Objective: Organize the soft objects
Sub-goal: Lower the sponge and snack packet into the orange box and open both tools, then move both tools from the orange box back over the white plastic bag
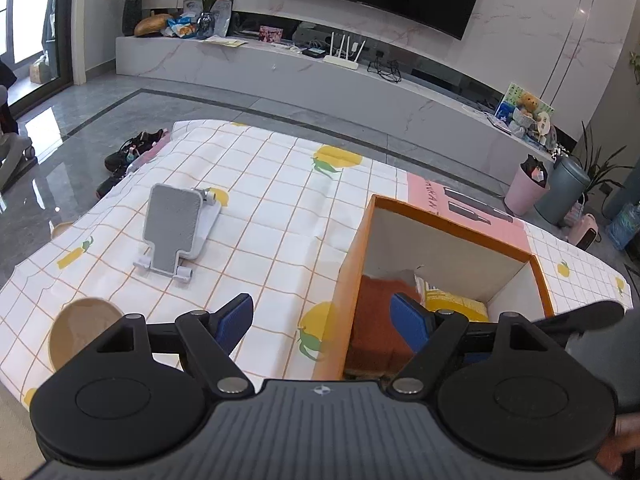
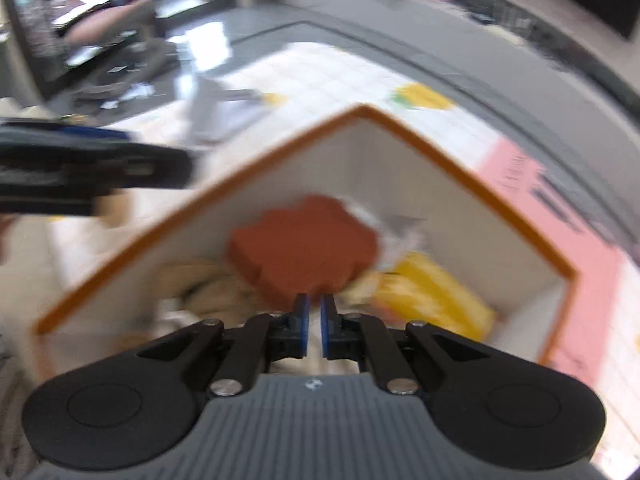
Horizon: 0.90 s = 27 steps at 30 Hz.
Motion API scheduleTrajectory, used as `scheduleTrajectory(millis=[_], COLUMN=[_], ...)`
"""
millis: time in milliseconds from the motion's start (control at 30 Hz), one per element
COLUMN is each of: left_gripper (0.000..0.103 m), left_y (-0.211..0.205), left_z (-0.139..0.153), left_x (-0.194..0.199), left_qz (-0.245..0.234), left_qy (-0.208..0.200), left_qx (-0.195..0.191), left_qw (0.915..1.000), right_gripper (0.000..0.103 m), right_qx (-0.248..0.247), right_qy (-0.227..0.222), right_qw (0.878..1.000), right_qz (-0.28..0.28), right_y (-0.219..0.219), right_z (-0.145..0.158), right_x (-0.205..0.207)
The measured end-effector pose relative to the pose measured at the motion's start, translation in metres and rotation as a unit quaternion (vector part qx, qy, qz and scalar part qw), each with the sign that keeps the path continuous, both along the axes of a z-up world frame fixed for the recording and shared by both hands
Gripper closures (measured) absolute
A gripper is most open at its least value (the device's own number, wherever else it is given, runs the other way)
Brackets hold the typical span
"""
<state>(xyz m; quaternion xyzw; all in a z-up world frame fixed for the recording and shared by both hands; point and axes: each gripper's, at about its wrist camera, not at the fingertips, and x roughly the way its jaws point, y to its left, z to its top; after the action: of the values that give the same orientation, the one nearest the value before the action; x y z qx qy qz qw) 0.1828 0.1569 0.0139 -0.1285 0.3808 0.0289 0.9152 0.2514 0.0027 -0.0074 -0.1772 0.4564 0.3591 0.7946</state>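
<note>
The right gripper (image 2: pixel 314 312) sits closest to its lens, jaws drawn together with only a thin slit between the blue pads and nothing clamped there. Just past its tips lies the sponge (image 2: pixel 304 246), a rust-brown slab resting inside the box (image 2: pixel 400 136) on top of other soft things: a yellow pack (image 2: pixel 436 296) to one side and beige cloth (image 2: pixel 208 284) to the other. This view is smeared by motion, so whether the tips touch the sponge's near edge I cannot tell; they look just beside it.

The left gripper (image 1: pixel 322 320) hangs with jaws spread wide, straddling the box's near wall, one pad over the tablecloth (image 1: pixel 260 216) and the other over the box interior, holding nothing.

By my reading the task is well along: several soft items are already in the box, the sponge uppermost. On the cloth outside, only a phone stand (image 1: pixel 176 232) and a bowl (image 1: pixel 80 328) show, neither soft, so little seems left unless more lies out of view.

The sponge lies flat, broad face up. In the left view its long axis runs from the near wall toward the far one; in the right view it sits skewed, one corner aimed at the gripper.
</note>
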Motion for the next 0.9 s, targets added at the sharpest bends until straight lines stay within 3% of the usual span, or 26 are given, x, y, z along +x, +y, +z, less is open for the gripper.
scheduleTrajectory(millis=[100, 233, 500, 567, 700, 833, 900], left_gripper=[0.011, 0.011, 0.011, 0.011, 0.011, 0.011, 0.015], left_y=[0.000, -0.001, -0.002, -0.003, -0.005, -0.016, -0.026], left_z=[-0.004, -0.005, -0.005, -0.004, 0.001, 0.005, 0.008], left_x=[0.001, 0.000, 0.000, -0.002, -0.003, -0.010, -0.014], left_qz=[0.001, 0.003, -0.002, -0.002, -0.002, -0.008, -0.018], left_qy=[0.008, 0.009, 0.009, 0.007, -0.001, -0.011, -0.015], left_qx=[0.000, 0.008, 0.012, 0.016, 0.022, 0.034, 0.051], left_qw=[1.0000, 0.9999, 0.9999, 0.9998, 0.9998, 0.9993, 0.9984], right_gripper=[0.099, 0.102, 0.101, 0.093, 0.049, 0.047, 0.037], right_qx=[0.004, 0.003, 0.014, 0.030, 0.057, 0.081, 0.097], right_qy=[-0.001, -0.005, 0.032, 0.030, 0.020, 0.000, -0.017], right_qw=[1.000, 1.000, 0.998, 0.997, 0.994, 0.990, 0.988], right_qz=[0.013, -0.023, -0.056, -0.059, -0.091, -0.115, -0.122], right_y=[0.013, 0.016, 0.026, 0.018, 0.001, -0.033, -0.054], right_z=[-0.003, -0.013, -0.031, -0.023, -0.010, 0.019, 0.036], right_x=[0.000, 0.011, 0.026, 0.023, 0.013, -0.011, -0.024])
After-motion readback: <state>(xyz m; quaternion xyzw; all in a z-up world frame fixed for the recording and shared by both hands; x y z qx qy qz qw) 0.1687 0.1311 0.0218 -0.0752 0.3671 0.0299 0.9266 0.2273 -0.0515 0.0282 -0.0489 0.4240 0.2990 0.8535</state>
